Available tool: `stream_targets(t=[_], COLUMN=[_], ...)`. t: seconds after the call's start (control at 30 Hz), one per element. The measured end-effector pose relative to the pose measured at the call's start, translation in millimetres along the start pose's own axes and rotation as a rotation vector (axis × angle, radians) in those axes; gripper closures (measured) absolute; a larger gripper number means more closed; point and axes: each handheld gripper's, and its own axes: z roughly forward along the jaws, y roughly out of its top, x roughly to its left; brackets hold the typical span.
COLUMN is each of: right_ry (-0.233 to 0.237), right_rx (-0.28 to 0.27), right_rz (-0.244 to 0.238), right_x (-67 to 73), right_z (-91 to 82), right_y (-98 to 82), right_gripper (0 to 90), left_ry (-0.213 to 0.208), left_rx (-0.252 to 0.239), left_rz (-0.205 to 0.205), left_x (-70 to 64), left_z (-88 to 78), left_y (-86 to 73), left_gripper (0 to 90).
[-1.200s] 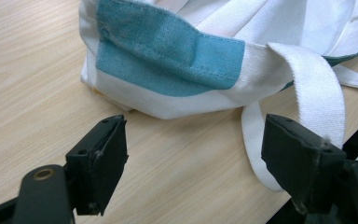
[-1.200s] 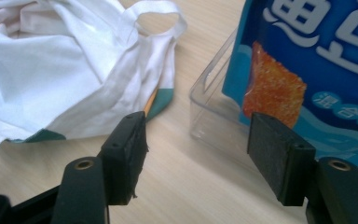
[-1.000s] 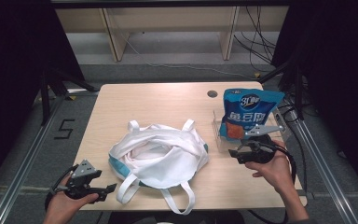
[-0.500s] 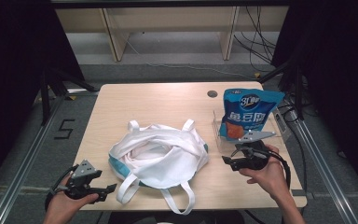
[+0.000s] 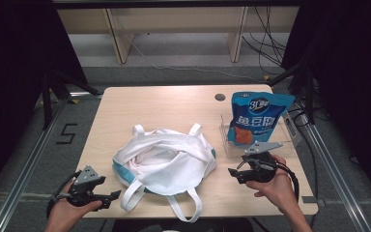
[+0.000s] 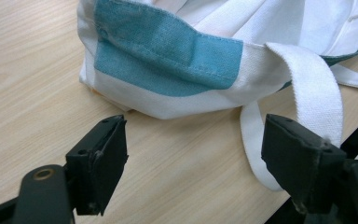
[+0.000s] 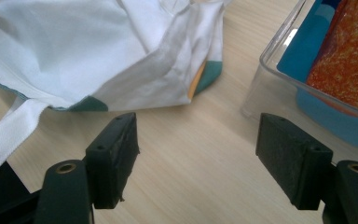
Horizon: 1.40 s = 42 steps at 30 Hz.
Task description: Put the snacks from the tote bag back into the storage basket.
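A white tote bag (image 5: pixel 164 159) with teal patches lies slumped and open-mouthed mid-table; its teal corner (image 6: pixel 168 60) fills the top of the left gripper view. My left gripper (image 5: pixel 112 197) rests at the table's front left corner, open, its jaws (image 6: pixel 193 158) over bare wood just short of the bag and a strap. My right gripper (image 5: pixel 234 174) hovers at the front right, open; its jaws have just been opening and nothing is between them (image 7: pixel 196 158). A blue snack bag (image 5: pixel 256 116) stands in a clear plastic box (image 5: pixel 232 145) beside it.
The bag's white handles (image 5: pixel 183 208) trail toward the wooden table's front edge (image 5: pixel 270 212). A round cable hole (image 5: pixel 220 96) sits at the back right. The clear box's wall (image 7: pixel 270 88) stands close on the right of my right jaws.
My right gripper has drifted a little toward the table's front and lower, away from the clear box. The left gripper and the tote bag have stayed put.
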Motion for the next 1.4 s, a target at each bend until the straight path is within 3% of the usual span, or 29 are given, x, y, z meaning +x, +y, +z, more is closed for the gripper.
stream_targets(t=[0.03,0.1,0.13,0.2,0.3,0.33,0.37,0.4,0.43,0.47,0.5,0.57,0.67,0.73,0.83,0.9,0.93,0.97,1.0,1.07,1.1,1.13,1.17,1.2,1.27,1.3,1.33,1.37,1.4], right_ry=[0.003,0.003,-0.007,-0.002,0.004,0.003,0.006,-0.004,0.006,-0.003,0.005,0.005,0.009,0.023,0.016,0.022,0.017,0.021,0.022,0.019,0.033,0.029,0.027,0.033,0.017,0.022,0.021,0.014,0.023], right_rx=[0.012,0.022,-0.003,0.025,0.026,0.02,0.031,-0.008,0.018,-0.004,0.022,0.006,0.035,0.029,-0.004,0.021,0.024,0.012,0.008,0.003,0.015,0.038,0.033,0.044,0.066,0.045,0.08,0.052,0.094], right_rz=[0.006,-0.016,-0.012,-0.008,0.013,0.019,0.005,0.01,-0.001,0.009,0.017,0.041,0.021,0.047,0.045,0.055,0.041,0.064,0.063,0.046,0.086,0.083,0.059,0.085,0.049,0.099,0.082,0.089,0.101], right_x=[0.4,-0.8,-0.2,-1.0,0.3,0.6,-0.5,0.3,-0.7,0.0,0.1,1.5,-0.4,0.5,1.2,1.8,1.2,2.7,3.0,3.5,6.8,8.3,6.8,8.7,7.0,10.0,8.8,10.1,11.3], right_z=[-1.1,-2.2,-0.8,-3.3,-4.3,-4.1,-4.9,-1.9,-4.2,-2.5,-4.8,-4.0,-6.8,-7.5,-6.9,-9.4,-9.7,-8.9,-8.9,-9.1,-10.6,-11.6,-11.5,-12.3,-12.5,-10.5,-12.5,-9.9,-13.0], right_y=[-0.8,-2.5,-5.0,-7.5,-12.6,-14.6,-16.4,-19.6,-20.6,-23.5,-24.8,-28.8,-33.5,-36.6,-40.3,-41.8,-43.7,-45.4,-47.3,-51.0,-51.9,-54.0,-55.6,-56.7,-60.3,-62.9,-64.0,-66.9,-66.8], right_gripper=[30.3,30.3,30.3,30.3,30.2,30.1,29.7,29.6,29.5,29.5,29.2,29.1,29.1,29.1,29.0,28.1,28.0,27.9,27.6,27.0,26.6,26.3,26.0,25.3,25.1,24.8,24.3,24.1,23.9], left_ry=[0.001,0.0,0.009,0.004,0.007,-0.001,-0.002,0.001,0.007,0.004,0.007,0.007,0.003,-0.003,0.001,0.0,0.0,0.001,0.004,0.0,-0.003,-0.003,-0.003,-0.006,-0.007,-0.009,-0.009,-0.009,-0.007], left_rx=[0.001,-0.003,-0.018,-0.013,0.001,0.003,0.0,-0.003,-0.013,-0.001,-0.007,-0.014,-0.005,-0.004,-0.007,0.003,0.004,0.003,-0.035,-0.034,-0.011,0.001,0.0,-0.002,0.001,0.003,0.003,0.003,0.001], left_rz=[0.008,-0.018,0.0,0.001,0.013,-0.003,-0.016,-0.017,0.002,0.012,-0.005,-0.003,0.009,0.004,-0.002,0.006,0.003,0.001,-0.035,-0.045,-0.023,-0.011,-0.01,-0.027,-0.025,-0.027,-0.026,-0.026,-0.027], left_x=[0.5,-0.9,-0.1,0.1,1.0,0.2,-0.8,-0.9,0.2,1.2,-0.5,-0.7,0.3,0.0,-0.2,0.3,-0.1,-0.4,-2.7,-3.5,-2.1,-1.3,-1.3,-2.2,-2.2,-2.2,-2.2,-2.1,-2.2], left_z=[-0.2,-0.2,0.4,0.2,-0.2,-0.3,-0.1,-0.2,0.2,-0.3,-0.2,0.2,0.0,0.5,0.7,0.3,0.2,0.7,3.5,3.4,1.7,1.0,1.0,1.5,1.6,1.8,1.8,1.8,1.7], left_y=[0.3,-0.2,-0.3,-0.3,0.4,-0.1,-0.3,-0.4,-0.5,0.0,-0.3,-0.9,-0.3,0.0,-0.4,0.0,0.2,0.3,0.1,-0.2,-0.1,0.0,0.0,-0.3,-0.3,-0.3,-0.3,-0.3,-0.3], left_gripper=[22.1,22.1,22.1,22.1,22.1,22.1,22.1,22.1,22.1,22.1,22.1,22.1,22.1,22.1,22.1,22.1,22.1,22.1,22.1,22.1,22.1,22.1,22.1,22.1,22.1,22.1,22.1,22.1,22.1])
